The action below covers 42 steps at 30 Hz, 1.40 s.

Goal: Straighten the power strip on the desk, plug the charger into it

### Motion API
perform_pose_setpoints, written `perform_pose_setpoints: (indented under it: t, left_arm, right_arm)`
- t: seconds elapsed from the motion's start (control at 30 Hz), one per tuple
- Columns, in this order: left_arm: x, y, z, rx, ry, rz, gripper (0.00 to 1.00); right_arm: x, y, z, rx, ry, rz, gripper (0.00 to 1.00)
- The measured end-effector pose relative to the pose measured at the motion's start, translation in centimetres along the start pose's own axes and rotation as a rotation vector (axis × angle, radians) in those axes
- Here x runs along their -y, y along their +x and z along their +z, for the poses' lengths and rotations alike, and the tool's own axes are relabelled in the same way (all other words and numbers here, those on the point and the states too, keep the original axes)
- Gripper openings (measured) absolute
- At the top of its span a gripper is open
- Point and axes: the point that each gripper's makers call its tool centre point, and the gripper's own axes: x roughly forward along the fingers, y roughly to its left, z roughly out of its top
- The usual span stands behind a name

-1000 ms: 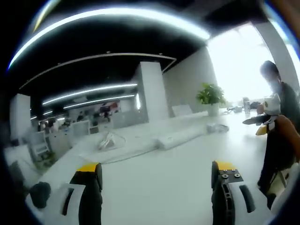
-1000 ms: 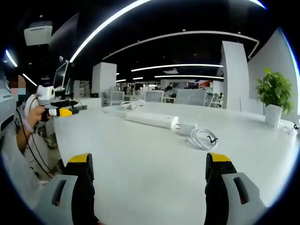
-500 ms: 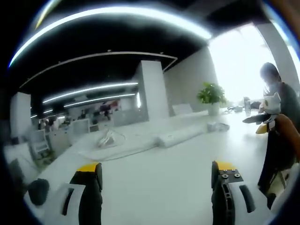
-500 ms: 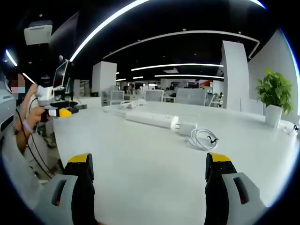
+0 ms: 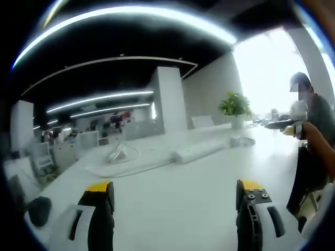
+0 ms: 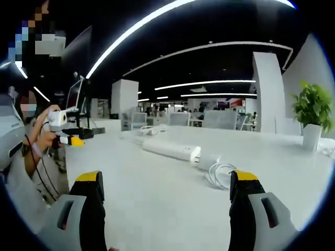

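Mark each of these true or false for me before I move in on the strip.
1. The charger is already plugged into the strip. False: it lies on the desk at the strip's end.
2. Both grippers are open and hold nothing. True: the left gripper and the right gripper each have jaws set wide over bare desk.
3. A coiled white cable lies beside the charger. True.
4. A potted plant stands on the desk beyond the strip. True.
5. The right gripper is touching the strip. False: the strip lies well ahead of its jaws.
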Motion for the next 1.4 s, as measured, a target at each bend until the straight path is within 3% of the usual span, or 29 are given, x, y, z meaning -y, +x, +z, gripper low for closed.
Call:
perform_pose_setpoints:
  t: [0.2, 0.47, 0.63, 1.1, 1.23, 1.4]
  left_arm:
    - [0.1, 0.0, 0.0, 0.004, -0.002, -0.003, 0.99]
    - [-0.1, 0.1, 0.1, 0.003, -0.004, -0.003, 0.99]
    - [-0.1, 0.1, 0.1, 0.002, -0.006, -0.006, 0.99]
    - [0.6, 1.0, 0.6, -0.007, -0.05, -0.027, 0.99]
    - [0.9, 1.3, 0.6, -0.009, -0.051, -0.035, 0.99]
    - [1.2, 1.6, 0.5, -0.011, -0.052, -0.047, 0.99]
  right_arm:
    - [1.8, 0.4, 2.3, 0.024, -0.012, 0.007, 1.0]
    - [4.1, 0.9, 4.0, 0.018, -0.013, -0.022, 1.0]
    - [5.0, 2.1, 5.3, 0.037, 0.014, 0.01, 1.0]
    - [6.6, 5.2, 6.5, 0.065, 0.04, 0.086, 1.0]
    - [7.9, 5.8, 7.9, 0.136, 0.014, 0.077, 1.0]
    - [9.6, 6.5, 8.3, 0.167, 0.002, 0.052, 1.0]
